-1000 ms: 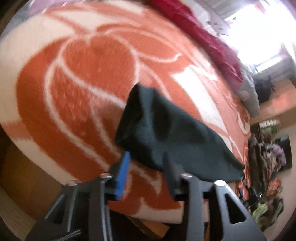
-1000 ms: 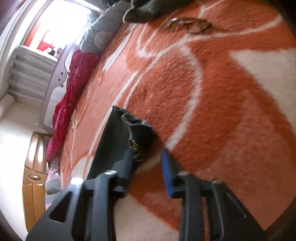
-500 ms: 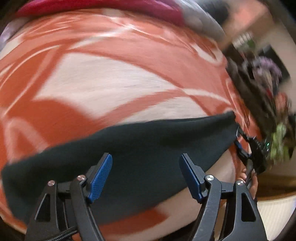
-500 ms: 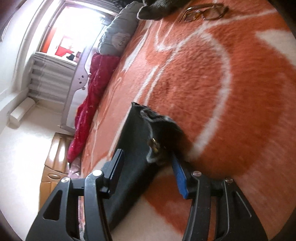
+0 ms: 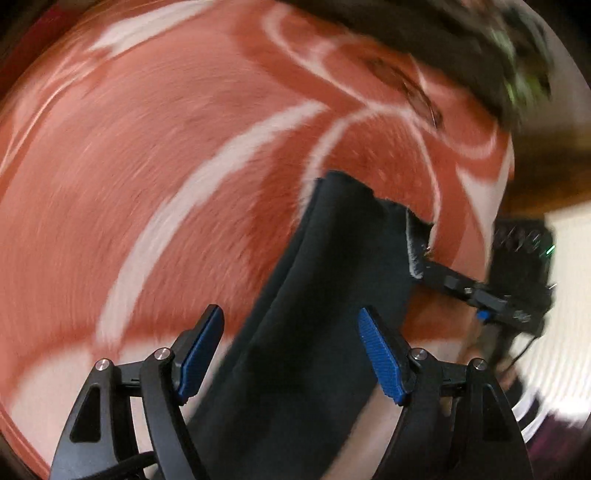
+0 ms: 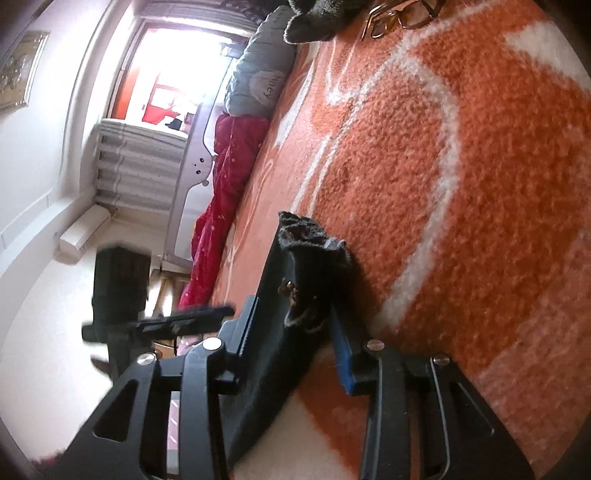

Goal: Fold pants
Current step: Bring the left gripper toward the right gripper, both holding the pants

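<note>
Orange-and-white fleece blanket [image 6: 461, 206] covers a bed and serves as the work surface; a red quilt [image 6: 221, 184] and a grey pillow [image 6: 258, 77] lie along its far left edge, and a pair of glasses [image 6: 402, 16] sits at the far end.

On the blanket lie the dark pants [image 5: 325, 325], folded into a long narrow strip, with the waistband and its metal button at the far end in the right wrist view. The cloth looks soft, limp and light, so it will likely sag and slide wherever it is unsupported. Pinching all layers together at an end or corner seems the safest hold.

In its own view, the left gripper [image 5: 291, 354] has its fingers spread wide and holds nothing; the strip runs beneath the gap. The right gripper [image 6: 291, 343] is partly open, its fingers straddling the bunched waistband, and the cloth appears to brush the blue pad [image 6: 341, 358]. I cannot tell whether it bears down on the cloth.
</note>
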The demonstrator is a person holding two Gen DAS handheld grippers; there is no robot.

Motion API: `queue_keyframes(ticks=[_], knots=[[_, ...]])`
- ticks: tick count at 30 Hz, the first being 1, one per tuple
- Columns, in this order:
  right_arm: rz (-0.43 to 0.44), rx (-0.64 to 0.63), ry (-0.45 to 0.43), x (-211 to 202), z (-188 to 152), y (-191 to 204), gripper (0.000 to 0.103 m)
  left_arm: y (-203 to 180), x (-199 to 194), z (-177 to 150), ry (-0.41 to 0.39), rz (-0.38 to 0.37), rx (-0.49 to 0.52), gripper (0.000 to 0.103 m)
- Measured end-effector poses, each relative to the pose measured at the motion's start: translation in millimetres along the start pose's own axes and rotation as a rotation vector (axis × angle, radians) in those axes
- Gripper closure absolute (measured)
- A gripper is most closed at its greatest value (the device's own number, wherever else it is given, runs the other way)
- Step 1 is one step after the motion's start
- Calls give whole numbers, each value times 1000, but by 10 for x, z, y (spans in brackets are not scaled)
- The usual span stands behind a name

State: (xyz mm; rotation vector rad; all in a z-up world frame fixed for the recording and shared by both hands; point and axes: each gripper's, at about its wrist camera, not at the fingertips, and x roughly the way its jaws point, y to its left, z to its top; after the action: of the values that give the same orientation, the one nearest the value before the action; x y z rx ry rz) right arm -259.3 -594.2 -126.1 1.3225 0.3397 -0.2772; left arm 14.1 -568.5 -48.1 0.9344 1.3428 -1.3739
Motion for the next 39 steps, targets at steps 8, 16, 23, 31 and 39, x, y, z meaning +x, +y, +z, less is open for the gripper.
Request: queue_keyframes(ticks=[8, 16, 23, 31, 39], knots=[[-74, -25, -2, 1, -29, 109, 63, -67, 441, 433, 131, 6, 210, 27], [-141, -28, -28, 104, 71, 192, 63, -110, 638, 617, 109, -68, 301, 21], [-140, -56, -46, 147, 166, 187, 74, -176, 554, 455, 49, -148, 388, 76], [-105, -131, -63, 65, 172, 350, 80, 150, 130, 230, -113, -246, 246, 93], [-49, -350, -8, 94, -63, 1062, 80, 105, -349, -342, -199, -243, 165, 93]])
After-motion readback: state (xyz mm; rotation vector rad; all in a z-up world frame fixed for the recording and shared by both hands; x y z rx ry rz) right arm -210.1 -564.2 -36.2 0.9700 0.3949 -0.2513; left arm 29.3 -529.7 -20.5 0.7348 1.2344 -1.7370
